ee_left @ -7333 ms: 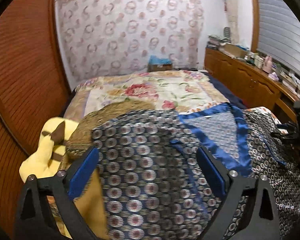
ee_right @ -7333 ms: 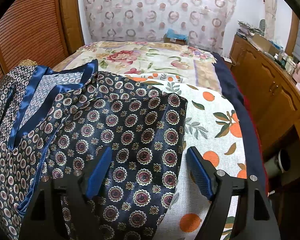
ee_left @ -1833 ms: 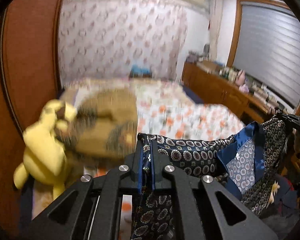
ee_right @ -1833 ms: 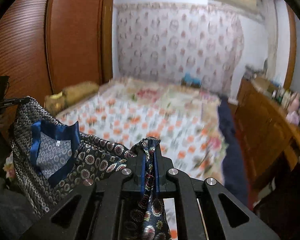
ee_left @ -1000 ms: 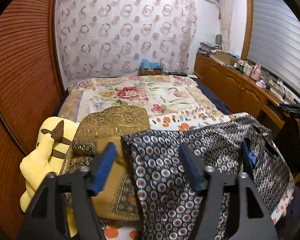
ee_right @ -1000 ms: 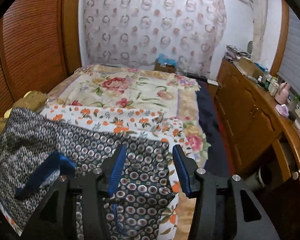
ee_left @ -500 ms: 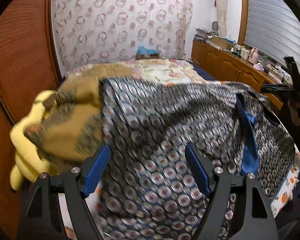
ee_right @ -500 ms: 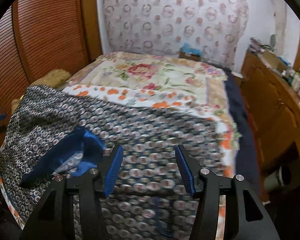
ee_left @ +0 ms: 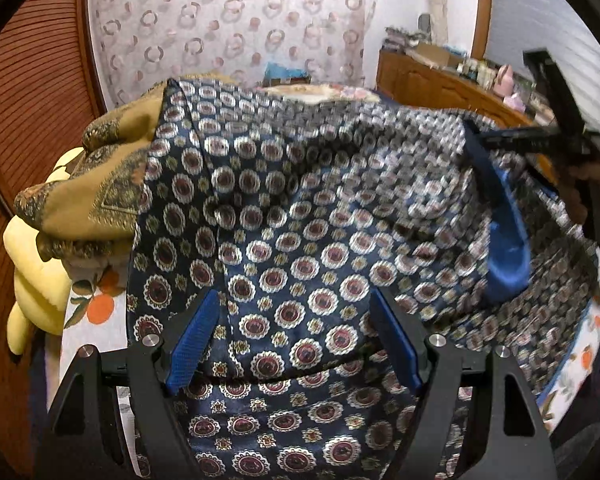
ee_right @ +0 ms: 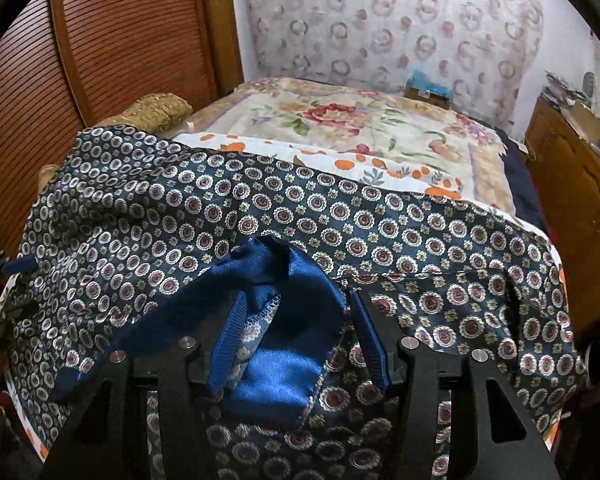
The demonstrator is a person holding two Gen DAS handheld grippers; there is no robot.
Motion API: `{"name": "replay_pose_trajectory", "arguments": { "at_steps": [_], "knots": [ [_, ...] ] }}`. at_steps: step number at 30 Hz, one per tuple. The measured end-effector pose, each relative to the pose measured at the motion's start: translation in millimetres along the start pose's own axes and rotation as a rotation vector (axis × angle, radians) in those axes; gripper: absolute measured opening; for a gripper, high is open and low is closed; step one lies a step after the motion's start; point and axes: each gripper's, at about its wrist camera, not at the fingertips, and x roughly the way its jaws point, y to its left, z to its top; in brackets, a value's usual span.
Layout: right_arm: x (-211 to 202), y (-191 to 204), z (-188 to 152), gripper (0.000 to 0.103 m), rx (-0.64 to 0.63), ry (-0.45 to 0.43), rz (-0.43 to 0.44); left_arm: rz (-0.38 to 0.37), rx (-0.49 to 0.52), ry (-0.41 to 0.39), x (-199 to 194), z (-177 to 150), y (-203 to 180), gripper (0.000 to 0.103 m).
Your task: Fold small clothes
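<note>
A dark navy medallion-print garment (ee_left: 300,208) with blue satin trim lies spread back-side up across the near end of the bed; it also fills the right wrist view (ee_right: 340,220). My left gripper (ee_left: 294,316) is open over its near left part. My right gripper (ee_right: 296,320) is open, with a folded flap of the blue satin trim (ee_right: 284,320) lying between its fingers. The right gripper also shows at the right edge of the left wrist view (ee_left: 556,136).
A gold patterned cushion (ee_left: 100,184) and a yellow plush toy (ee_left: 36,276) sit at the garment's left edge. The floral bedspread (ee_right: 360,128) stretches behind. A wooden wardrobe (ee_right: 132,40) stands left and a wooden dresser (ee_right: 580,184) right.
Both grippers released the garment after laying it flat on the bed with the back up. They have since dropped lower and closer over its near edge, jaws open.
</note>
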Motion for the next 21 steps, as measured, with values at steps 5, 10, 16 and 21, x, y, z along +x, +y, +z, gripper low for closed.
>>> {"name": "replay_pose_trajectory", "arguments": {
  "at_steps": [5, 10, 16, 21],
  "knots": [
    [8.7, -5.2, 1.9, 0.007, -0.010, 0.019, -0.024, 0.006, 0.013, 0.023, 7.0, -1.9, -2.1, 0.078],
    [-3.1, -3.1, -3.3, 0.002, -0.020, -0.012, -0.030, 0.011, 0.016, 0.032, 10.9, -1.4, -3.0, 0.079],
    [-51.9, -9.1, -33.9, 0.001, 0.020, -0.131, 0.018, 0.014, 0.007, 0.027, 11.1, -2.2, -1.0, 0.079],
    [-89.2, -1.3, -84.5, 0.001, 0.029, -0.179, 0.026, 0.024, -0.015, -0.026, -1.0, -3.2, 3.5, 0.079]
  ]
}}
